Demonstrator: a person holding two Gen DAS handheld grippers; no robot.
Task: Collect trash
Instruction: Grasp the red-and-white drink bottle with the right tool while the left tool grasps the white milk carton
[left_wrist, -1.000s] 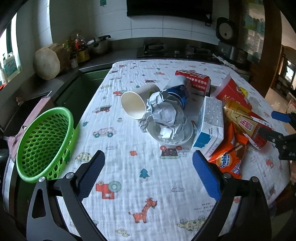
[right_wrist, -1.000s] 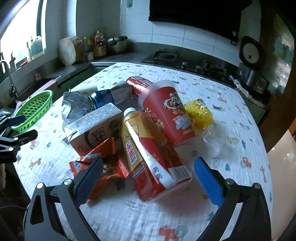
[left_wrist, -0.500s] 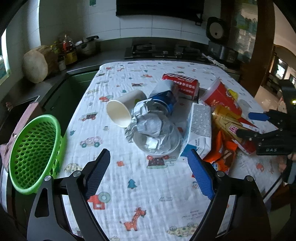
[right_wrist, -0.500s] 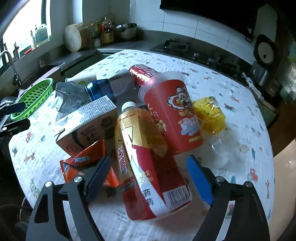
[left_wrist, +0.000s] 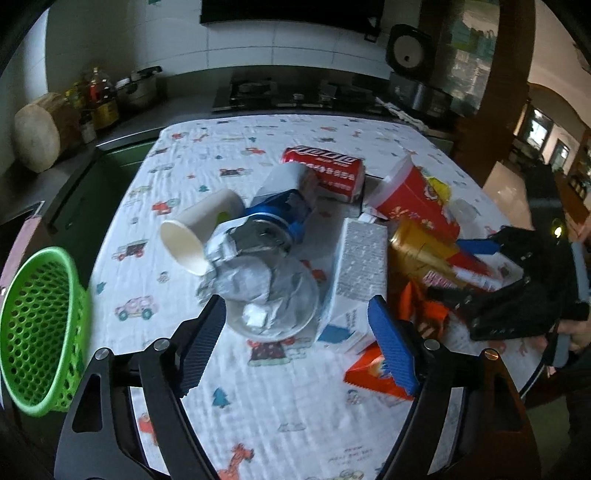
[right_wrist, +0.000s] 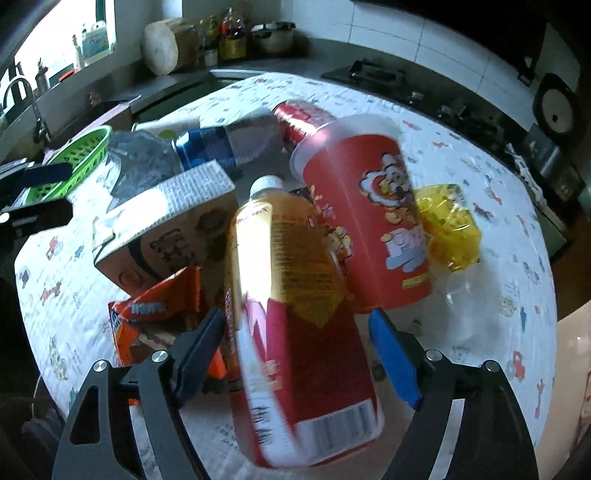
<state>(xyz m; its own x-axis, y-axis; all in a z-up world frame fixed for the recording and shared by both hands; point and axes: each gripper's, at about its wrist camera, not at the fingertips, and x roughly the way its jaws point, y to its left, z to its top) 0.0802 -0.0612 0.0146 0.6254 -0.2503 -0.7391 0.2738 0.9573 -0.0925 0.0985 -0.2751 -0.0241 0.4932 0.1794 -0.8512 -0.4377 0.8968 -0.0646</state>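
Left view: your left tongs (left_wrist: 295, 334) gape wide, holding nothing, straddling the crumpled foil (left_wrist: 245, 273) in its clear bowl (left_wrist: 273, 314) on the desk (left_wrist: 258, 406); light and crushable, so pinch the wad. Right view: right tongs (right_wrist: 297, 347) open, empty, flanking the bottle (right_wrist: 295, 321); probably slick, grip mid-body.

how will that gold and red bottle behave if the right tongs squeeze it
The bottle lies on its side, so it may roll if nudged. Its glossy label looks slippery. It leans against the red cup, which could shift when it lifts. Right tongs are open around it.
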